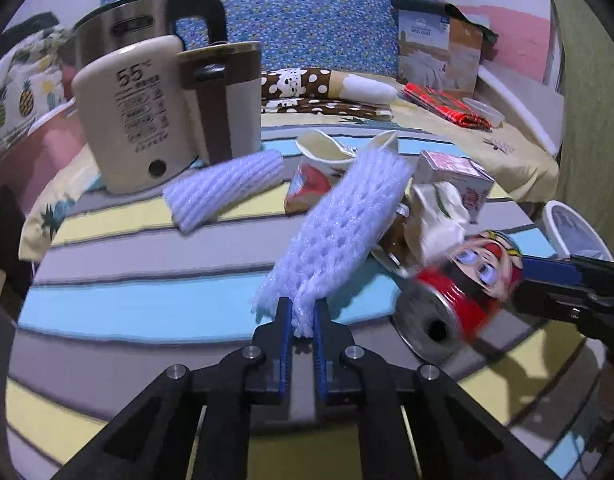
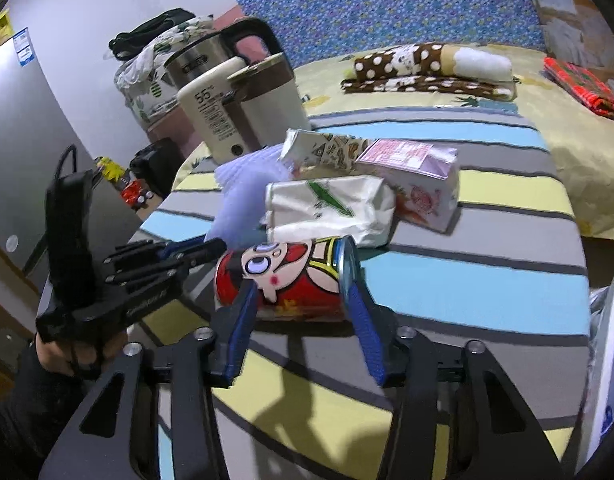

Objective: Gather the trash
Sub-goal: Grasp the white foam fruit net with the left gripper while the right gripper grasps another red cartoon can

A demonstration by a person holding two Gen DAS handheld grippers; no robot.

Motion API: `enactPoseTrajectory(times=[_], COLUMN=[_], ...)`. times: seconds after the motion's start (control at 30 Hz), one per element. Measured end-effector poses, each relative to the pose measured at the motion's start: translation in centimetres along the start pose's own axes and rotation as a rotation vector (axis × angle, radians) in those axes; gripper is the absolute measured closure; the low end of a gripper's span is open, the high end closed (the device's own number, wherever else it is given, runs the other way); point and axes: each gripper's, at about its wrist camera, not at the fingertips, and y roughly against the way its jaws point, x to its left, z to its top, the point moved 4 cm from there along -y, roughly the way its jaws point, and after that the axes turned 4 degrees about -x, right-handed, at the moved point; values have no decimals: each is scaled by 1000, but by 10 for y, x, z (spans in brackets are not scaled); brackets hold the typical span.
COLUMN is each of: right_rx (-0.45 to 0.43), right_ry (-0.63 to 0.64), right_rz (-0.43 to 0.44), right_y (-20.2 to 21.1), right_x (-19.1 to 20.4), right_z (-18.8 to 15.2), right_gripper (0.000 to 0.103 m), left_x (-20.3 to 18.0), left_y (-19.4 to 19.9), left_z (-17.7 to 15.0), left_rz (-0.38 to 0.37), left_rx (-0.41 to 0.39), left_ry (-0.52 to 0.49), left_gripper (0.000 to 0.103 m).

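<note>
Tools inspected: your left tool [image 1: 303, 312] is clenched on the near end of the foam net sleeve [image 1: 343, 220], whose long axis runs toward 1 o'clock. Your right tool [image 2: 299, 308] brackets the red can [image 2: 283, 276] lying crosswise on the worktop [image 2: 467, 288]; contact cannot be confirmed. The white bin [image 1: 575, 232] sits at 3 o'clock, nearer your right hand.

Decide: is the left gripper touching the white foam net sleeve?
Touching. The left wrist view shows the left gripper pinching the foam net sleeve's near end between both pads.
</note>
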Motion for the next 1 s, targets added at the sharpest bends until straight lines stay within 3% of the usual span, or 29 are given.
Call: enactPoseTrajectory(times=[0.27,0.4,0.47,0.53,0.7,0.77,0.83,1.0], right_rx=[56,30,-7,-42,-21,2,24,49], right_ry=[50,108,136,148,178,187,186,174], right_rz=[116,103,75,51,26,28,41,49], right_y=[8,18,23,26,0,-9,-15,-18], right_x=[27,34,33,29,16,14,13,14], right_z=[-20,-21,-17,-11,-1,-1,-2,-4], right_gripper=[58,58,52,35,33,33,33,33], left_x=[6,9,9,9,10,12,15,19], left_y=[35,53,60,69,67,61,56,43], left_z=[-32,-40,-41,-41,-39,-40,-41,-32], left_rz=[-5,-10,-14,-25,-39,-36,-31,-60], left_rx=[4,-2,-7,-17,-24,-16,-13,-26], left_ry=[104,143,147,154,154,158,163,176], left_gripper=[94,94,94,94,91,86,70,57])
